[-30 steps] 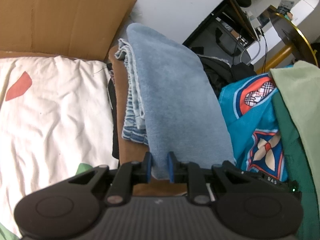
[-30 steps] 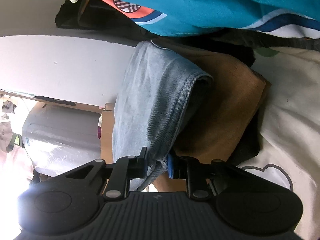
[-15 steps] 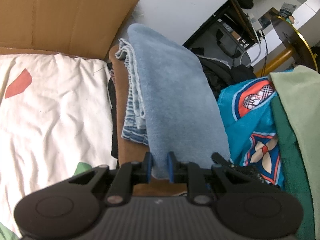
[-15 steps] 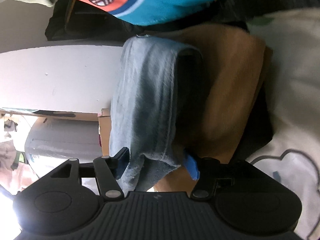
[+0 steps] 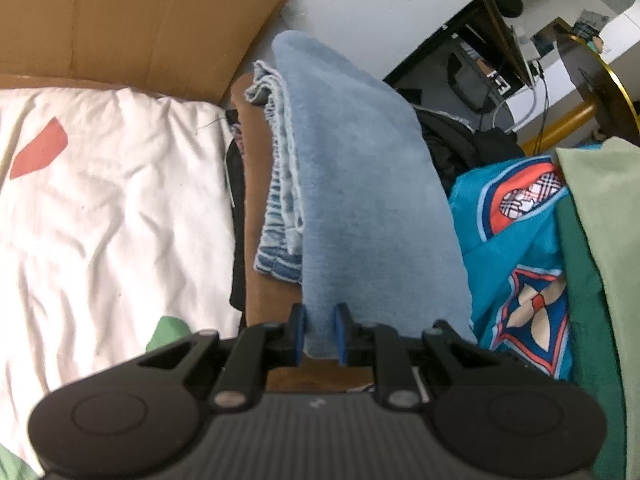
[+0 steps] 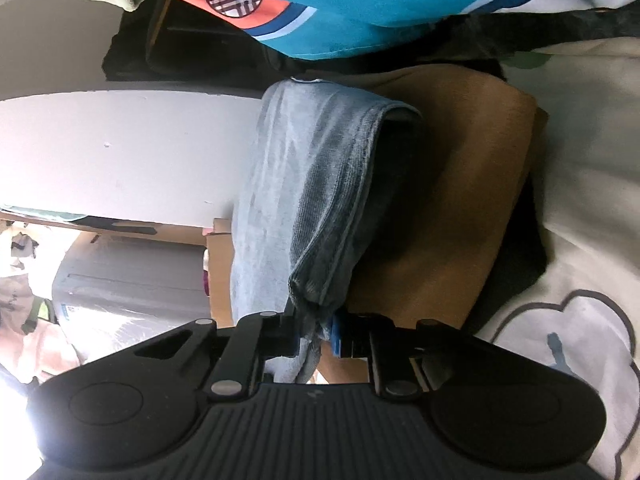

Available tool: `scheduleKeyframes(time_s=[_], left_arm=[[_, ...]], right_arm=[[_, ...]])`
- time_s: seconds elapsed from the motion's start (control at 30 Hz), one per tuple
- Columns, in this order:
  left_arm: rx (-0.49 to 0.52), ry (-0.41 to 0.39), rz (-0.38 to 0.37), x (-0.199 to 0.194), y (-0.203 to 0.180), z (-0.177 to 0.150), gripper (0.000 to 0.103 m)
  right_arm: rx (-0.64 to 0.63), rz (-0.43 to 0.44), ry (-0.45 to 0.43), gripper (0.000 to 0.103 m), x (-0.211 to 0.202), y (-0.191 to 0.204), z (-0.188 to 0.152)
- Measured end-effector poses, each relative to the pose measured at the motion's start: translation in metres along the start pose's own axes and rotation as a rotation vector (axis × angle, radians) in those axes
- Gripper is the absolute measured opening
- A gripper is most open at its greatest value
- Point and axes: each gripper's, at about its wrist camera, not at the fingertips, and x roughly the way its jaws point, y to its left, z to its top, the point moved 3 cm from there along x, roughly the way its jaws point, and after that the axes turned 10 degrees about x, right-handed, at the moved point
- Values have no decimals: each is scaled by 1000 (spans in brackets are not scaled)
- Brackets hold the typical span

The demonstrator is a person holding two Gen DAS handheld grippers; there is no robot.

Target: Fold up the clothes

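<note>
My left gripper (image 5: 320, 334) pinches near edge of folded blue jeans (image 5: 360, 200). My right gripper (image 6: 316, 338), jaws just closing, now clamps bunched denim at other end. Jeans lie atop brown garment (image 6: 460, 200), between white bedsheet (image 5: 112, 208) and teal patterned cloth (image 5: 516, 248).

Lived-in room, seemingly a bedroom turned workspace. Rumpled white bedsheet (image 5: 120, 208) heaped with clothes (image 5: 516, 248), flattened cardboard (image 5: 132, 20) alongside. Behind, a cable-strewn desk (image 5: 496, 52) and a plastic-wrapped appliance (image 6: 132, 280)
</note>
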Motion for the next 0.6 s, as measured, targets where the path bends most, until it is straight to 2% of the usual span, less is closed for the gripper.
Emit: scheduleKeyframes(time_s=[0.1,0.17,0.37,0.47,0.5,0.6], left_arm=[[32,26,26,-5,-5,1,15],[68,52,62,-13,-8,1,6],[106,91,130,-42,-11,1,6],[120,91,156,-59,-18,8,11],[118,87,163,-65,-21,11,12],[109,76,180,-83,-32,20,18]], right_arm=[[-19,-26,-6,13,-7,7,-2],[-25,-40,-9,15,-12,13,-3],[-45,-123,-34,22,-33,28,-6],[-57,-158,-41,27,-42,40,-7],[-63,-169,-46,33,-46,44,-7],[-78,-195,-55,42,-55,59,-8]])
